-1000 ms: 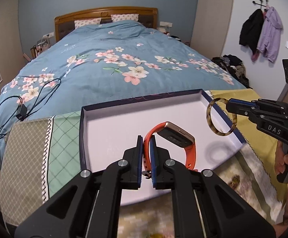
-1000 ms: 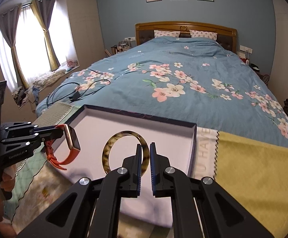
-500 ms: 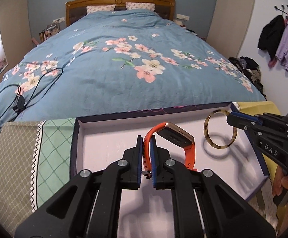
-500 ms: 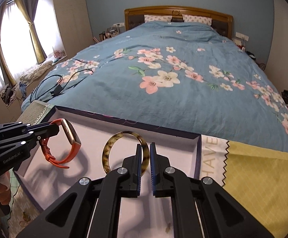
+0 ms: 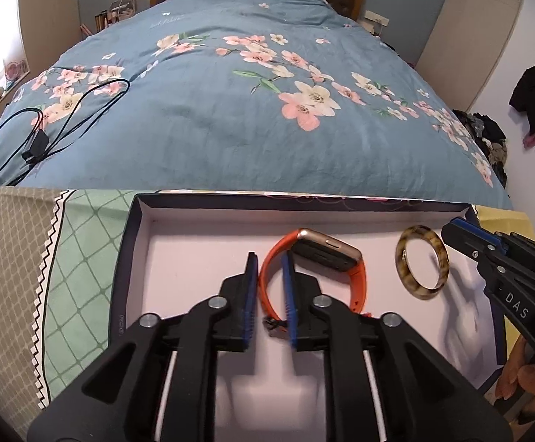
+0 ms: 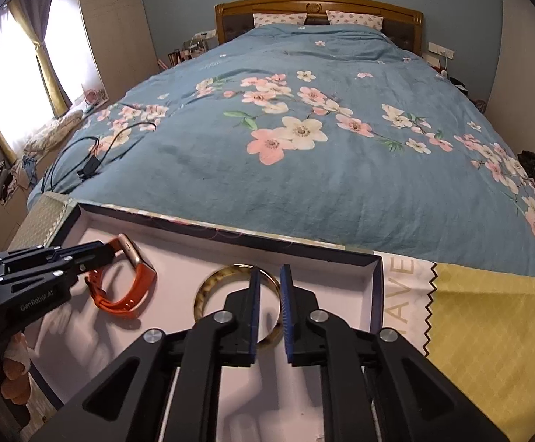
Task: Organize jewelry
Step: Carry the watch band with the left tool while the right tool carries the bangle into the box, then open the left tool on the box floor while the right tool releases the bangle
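An orange-strapped watch with a gold case (image 5: pixel 317 254) lies in the shallow white-lined box (image 5: pixel 193 228). My left gripper (image 5: pixel 269 283) is open, its fingers either side of the strap's left loop, no longer clamping it. A tortoiseshell bangle (image 5: pixel 422 261) rests in the box to the right. My right gripper (image 6: pixel 267 294) is open over the bangle (image 6: pixel 208 287), with the ring's right side between the fingers. The watch (image 6: pixel 127 280) also shows in the right wrist view, beside the left gripper (image 6: pixel 98 254).
The box sits on patchwork cloths, green and grey on the left (image 5: pixel 65 258) and yellow on the right (image 6: pixel 488 331). Behind is a bed with a blue floral duvet (image 5: pixel 249 110) and a black cable (image 5: pixel 39 136) on it.
Both grippers have lowered into the box and opened. The watch and the bangle, held in the air before, now lie on the box floor.
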Demonstrator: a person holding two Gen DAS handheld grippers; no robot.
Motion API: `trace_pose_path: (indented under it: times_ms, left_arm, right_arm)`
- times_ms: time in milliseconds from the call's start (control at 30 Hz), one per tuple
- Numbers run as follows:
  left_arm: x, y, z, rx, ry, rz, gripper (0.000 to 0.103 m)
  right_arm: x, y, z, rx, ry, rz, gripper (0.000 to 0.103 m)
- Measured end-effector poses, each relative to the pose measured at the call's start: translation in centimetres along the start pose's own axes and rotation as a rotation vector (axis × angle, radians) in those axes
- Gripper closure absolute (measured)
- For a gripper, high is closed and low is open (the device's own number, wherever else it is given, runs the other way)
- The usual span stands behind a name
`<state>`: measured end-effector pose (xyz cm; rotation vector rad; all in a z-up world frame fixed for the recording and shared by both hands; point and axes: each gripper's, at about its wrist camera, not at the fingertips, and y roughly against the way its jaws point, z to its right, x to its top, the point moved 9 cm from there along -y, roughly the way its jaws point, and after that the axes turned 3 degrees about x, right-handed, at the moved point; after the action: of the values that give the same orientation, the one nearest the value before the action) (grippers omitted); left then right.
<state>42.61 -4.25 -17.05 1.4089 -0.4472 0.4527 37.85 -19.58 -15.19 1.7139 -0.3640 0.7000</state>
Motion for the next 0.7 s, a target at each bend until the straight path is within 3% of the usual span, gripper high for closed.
trace_pose_path:
  times_ms: [33,100,200,233,300,467,700]
  left_arm:
    - [0.1,0.2,0.0,0.004,-0.006,0.012,0.082]
    - [0.1,0.9,0.2,-0.002,-0.017,0.036,0.064]
    - [-0.2,2.7,0.3,-0.005,-0.029,0.082,0.065]
    - [-0.3,3.8,0.3,-0.013,-0.035,0.110,0.065]
    - [-0.6,6.0,0.5,-0.012,-0.065,0.163,0.061]
    - [-3.1,11.5,0.5,-0.045,-0.132,0.265,0.054]
    - [-8.7,16.3,-0.9,-0.061,-0.188,0.311,0.054]
  right_arm:
    - [0.0,0.2,0.0,0.002,0.001,0.008,0.088]
    - [0.0,1.2,0.0,0.015,-0.004,0.033,0.082]
    - [-0.1,3.0,-0.4,0.047,0.007,0.076,0.071]
    - [-0.3,4.0,-0.5,0.055,0.015,0.093,0.059]
    - [-0.6,5.9,-1.0,0.081,0.032,0.130,0.050]
    - [-2.7,10.3,-2.6,0.140,0.084,0.173,0.047]
    - [-8.3,13.2,-3.3,0.161,0.123,0.152,0.047]
